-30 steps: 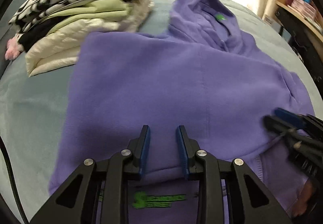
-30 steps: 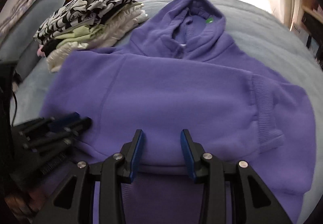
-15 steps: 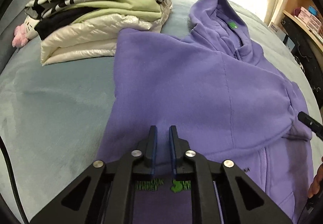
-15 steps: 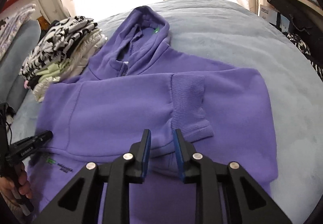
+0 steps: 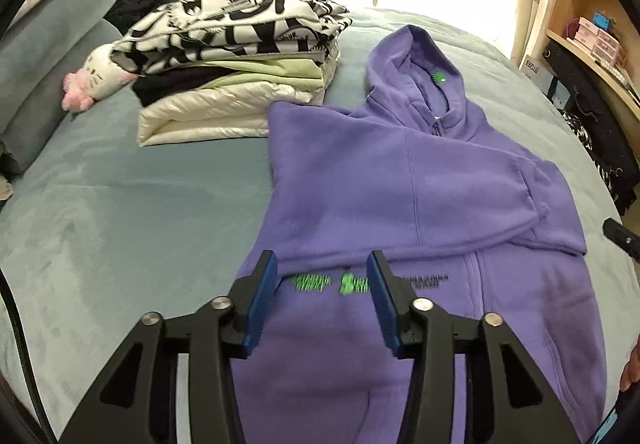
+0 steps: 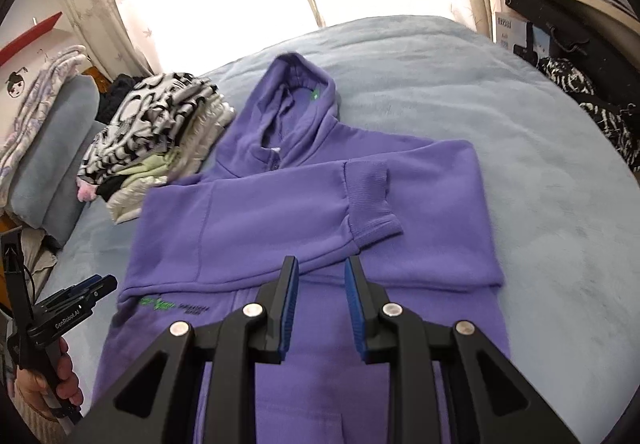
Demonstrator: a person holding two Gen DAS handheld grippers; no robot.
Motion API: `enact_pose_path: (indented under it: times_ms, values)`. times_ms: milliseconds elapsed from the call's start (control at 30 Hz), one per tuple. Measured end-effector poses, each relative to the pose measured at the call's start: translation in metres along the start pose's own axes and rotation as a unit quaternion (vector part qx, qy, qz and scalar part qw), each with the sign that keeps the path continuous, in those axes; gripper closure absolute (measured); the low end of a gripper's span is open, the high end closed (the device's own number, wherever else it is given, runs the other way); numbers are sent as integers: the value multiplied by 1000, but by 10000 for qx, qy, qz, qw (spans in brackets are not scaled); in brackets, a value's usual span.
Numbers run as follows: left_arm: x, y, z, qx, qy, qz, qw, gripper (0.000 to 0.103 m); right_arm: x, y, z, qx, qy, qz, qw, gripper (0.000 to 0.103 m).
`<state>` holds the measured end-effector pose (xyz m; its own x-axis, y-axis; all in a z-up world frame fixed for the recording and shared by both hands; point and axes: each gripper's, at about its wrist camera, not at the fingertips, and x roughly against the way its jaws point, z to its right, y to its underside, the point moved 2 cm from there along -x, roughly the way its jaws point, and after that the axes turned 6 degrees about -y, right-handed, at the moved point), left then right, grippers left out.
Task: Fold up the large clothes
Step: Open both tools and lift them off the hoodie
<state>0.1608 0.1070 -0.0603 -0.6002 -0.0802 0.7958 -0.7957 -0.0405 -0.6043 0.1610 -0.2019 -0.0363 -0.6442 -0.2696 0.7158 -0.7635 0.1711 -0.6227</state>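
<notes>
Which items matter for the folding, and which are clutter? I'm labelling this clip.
In the job: purple hoodie, left gripper, right gripper.
Lying about: stack of folded clothes, plush toy, pillow, shelf boxes.

Purple hoodie (image 5: pixel 400 184), seemingly grey-blue blanket (image 5: pixel 120 224)

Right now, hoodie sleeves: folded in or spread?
Folded in. Both sleeves lie across the purple hoodie's chest, one ribbed cuff on top; hood and lower body still flat.

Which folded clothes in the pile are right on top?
The black-and-white patterned top lies highest on the pile. Under it come a pale green garment, something black, and a shiny cream jacket at the bottom.
</notes>
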Motion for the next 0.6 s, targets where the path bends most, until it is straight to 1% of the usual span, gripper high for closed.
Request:
enact_pose_path:
  times_ms: [33,167,200,233,267,333,400,467,600]
  values:
    - [9,4,-4,13,-23,22,10000,52,9,2,-1,-5,-22,43,10000,79]
    - [42,22,-16,82,-15,142,9999,51,45,15,-7,-1,-119,207,9997,79]
    - [47,27,-19,95,-7,159,9998,51,52,18,-8,16,-129,236,9996,76]
    - [55,33,-24,107,-4,184,9998,51,60,22,-9,47,-128,268,9995,71]
    - [61,38,-27,116,-6,202,9997,50,69,27,-11,74,-119,301,9994,68]
    - [74,51,-35,151,0,239,9996,47,82,35,-11,84,-129,358,9992,57]
    - [83,64,-44,186,9,254,9995,44,97,45,-10,119,-178,395,9990,53]
    - [88,77,-54,210,21,237,9995,43,107,54,-8,134,-195,402,9989,53]
    - [91,108,-76,324,73,80,9994,43,120,80,7,49,-160,298,9994,53]
